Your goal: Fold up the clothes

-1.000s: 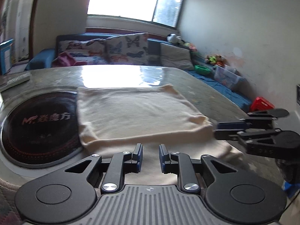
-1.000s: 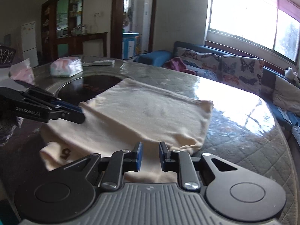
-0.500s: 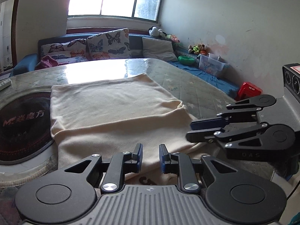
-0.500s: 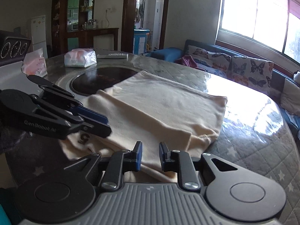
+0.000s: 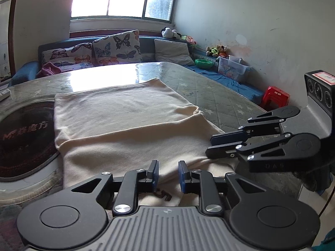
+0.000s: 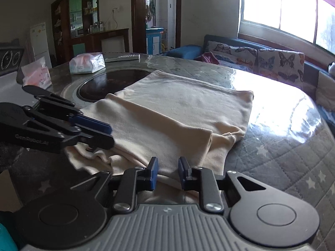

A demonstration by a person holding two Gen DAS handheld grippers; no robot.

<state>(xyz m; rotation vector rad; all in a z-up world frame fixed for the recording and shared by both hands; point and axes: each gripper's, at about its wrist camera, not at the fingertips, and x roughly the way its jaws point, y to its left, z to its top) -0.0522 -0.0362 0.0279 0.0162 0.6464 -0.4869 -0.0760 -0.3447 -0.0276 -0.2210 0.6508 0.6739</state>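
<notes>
Now cream shirt (image 5: 129,125) half-folded on tabletop (image 5: 219,102); left gripper (image 5: 168,174) and right gripper (image 6: 168,173) fingers slightly parted over near hem, gripping nothing, left's just widening.

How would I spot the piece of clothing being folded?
Find the big quilted table in front of the butterfly-cushion sofa. Beside its dark round inset lies a cream garment, the only cloth spread flat, with a dark "5" printed near its front edge.

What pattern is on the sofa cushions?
Butterflies on the cushions, clearest in the left wrist view.
</notes>
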